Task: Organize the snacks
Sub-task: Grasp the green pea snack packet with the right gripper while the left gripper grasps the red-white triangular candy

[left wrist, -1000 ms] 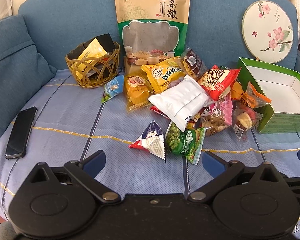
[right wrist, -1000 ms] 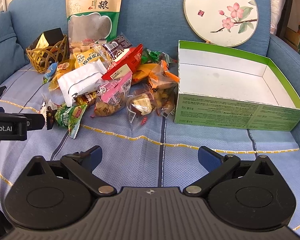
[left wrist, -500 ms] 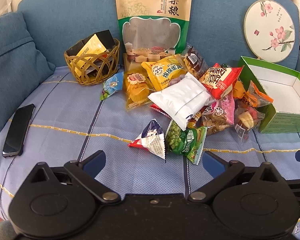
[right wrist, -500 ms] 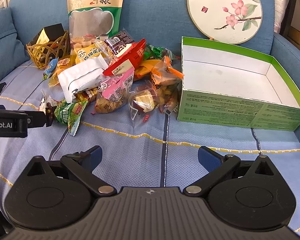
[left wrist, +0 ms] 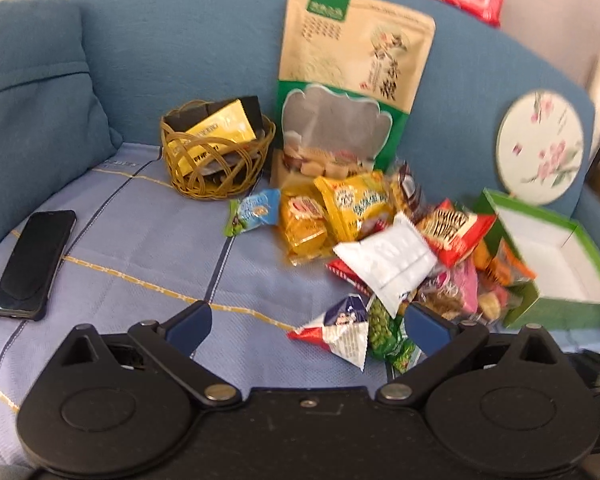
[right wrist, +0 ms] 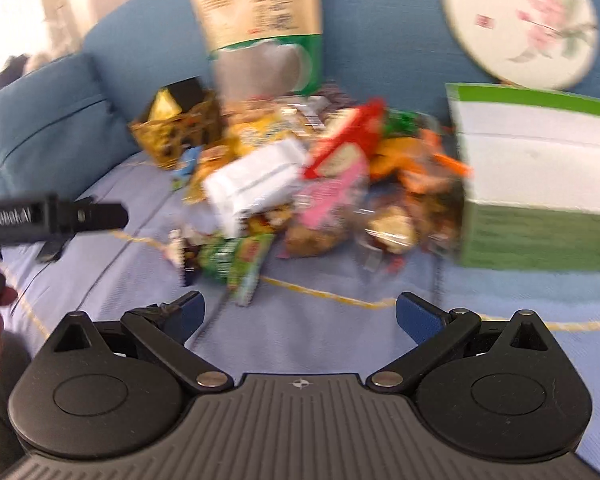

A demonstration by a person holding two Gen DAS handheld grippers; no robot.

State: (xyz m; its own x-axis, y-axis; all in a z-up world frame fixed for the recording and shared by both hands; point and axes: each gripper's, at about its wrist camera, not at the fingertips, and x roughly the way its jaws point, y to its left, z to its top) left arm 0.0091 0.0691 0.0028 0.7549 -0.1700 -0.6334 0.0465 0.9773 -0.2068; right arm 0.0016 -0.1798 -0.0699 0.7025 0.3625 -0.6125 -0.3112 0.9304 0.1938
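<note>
Snack pile (left wrist: 384, 236) lies mid-seat on the sofa (left wrist: 148, 248); open box (left wrist: 556, 264) just right of it, touching the pile's right edge, with the round fan (left wrist: 540, 148) propped against the backrest behind the box. Tall pouch (left wrist: 352, 80) stands at the far side of the pile against the backrest, wicker basket (left wrist: 216, 160) to its left holding packets; a small packet (left wrist: 254, 210) lies between basket and pile. Phone (left wrist: 34, 264) lies at near left on the seat, cushion (left wrist: 32, 108) behind it at far left; two packets (left wrist: 340, 330) sit nearest, in front of the pile.
</note>
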